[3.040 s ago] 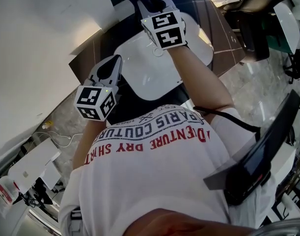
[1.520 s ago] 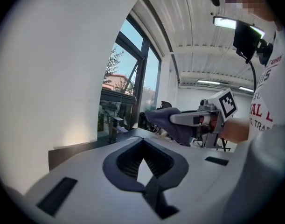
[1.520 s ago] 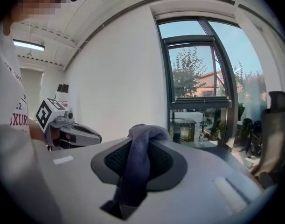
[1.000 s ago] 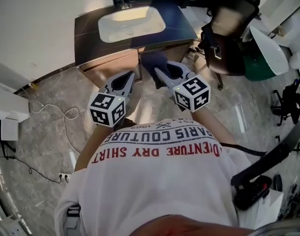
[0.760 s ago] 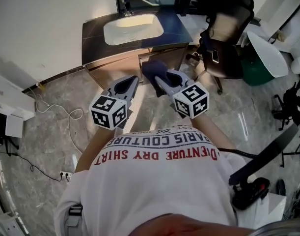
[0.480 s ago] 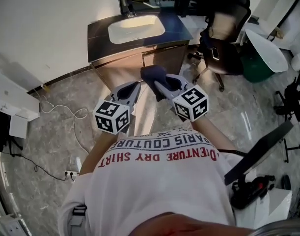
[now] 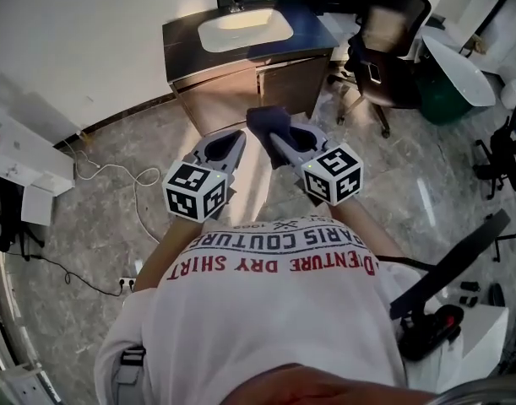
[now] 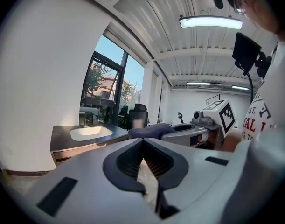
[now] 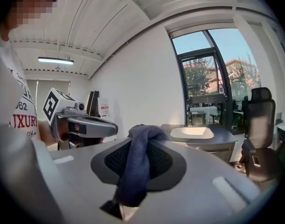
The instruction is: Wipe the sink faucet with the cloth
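- Cloth (image 7: 268, 123), dark blue, sits pinched in the right tongs (image 7: 273, 135), which are clenched on its middle so that a fold bunches past the tips, ready to rub with.
- Left tongs (image 7: 228, 146) are pressed together on nothing, held just beside the right pair, seemingly idle.
- Sink (image 7: 245, 30) in its dark counter (image 7: 183, 47) lies well apart, across the floor (image 7: 114, 167); its faucet is too small to make out.
- Given that gap, no wiping seems under way.
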`<state>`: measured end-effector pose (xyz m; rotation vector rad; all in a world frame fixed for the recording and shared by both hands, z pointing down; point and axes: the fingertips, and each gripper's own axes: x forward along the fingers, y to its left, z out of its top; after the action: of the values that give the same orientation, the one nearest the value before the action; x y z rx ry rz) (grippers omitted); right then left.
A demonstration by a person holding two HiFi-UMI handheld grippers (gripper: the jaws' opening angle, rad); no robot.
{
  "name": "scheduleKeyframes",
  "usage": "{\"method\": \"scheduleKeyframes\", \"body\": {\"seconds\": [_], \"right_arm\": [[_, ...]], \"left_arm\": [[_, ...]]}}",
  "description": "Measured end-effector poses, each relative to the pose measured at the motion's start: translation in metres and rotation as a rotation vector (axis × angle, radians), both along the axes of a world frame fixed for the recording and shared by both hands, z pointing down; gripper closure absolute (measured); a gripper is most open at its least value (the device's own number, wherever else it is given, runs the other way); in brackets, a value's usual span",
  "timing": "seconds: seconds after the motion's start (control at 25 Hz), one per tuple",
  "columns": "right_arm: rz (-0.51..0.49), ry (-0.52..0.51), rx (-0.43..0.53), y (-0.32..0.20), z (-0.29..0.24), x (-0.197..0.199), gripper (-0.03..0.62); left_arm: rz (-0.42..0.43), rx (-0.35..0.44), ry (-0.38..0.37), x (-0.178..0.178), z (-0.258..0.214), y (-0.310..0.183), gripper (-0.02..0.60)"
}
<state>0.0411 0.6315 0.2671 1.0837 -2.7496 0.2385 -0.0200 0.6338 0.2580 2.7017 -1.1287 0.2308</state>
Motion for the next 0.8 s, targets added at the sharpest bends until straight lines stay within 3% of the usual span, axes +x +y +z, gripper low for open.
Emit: {"method": "scheduleKeyframes", "body": {"seconds": [0.8], "right_arm": [[0.002,-0.015,-0.011,0.021,0.000,0.001,0.526]], "left_arm": [[0.016,-0.011,-0.007,0.001,0.001,0.016,0.580]]}}
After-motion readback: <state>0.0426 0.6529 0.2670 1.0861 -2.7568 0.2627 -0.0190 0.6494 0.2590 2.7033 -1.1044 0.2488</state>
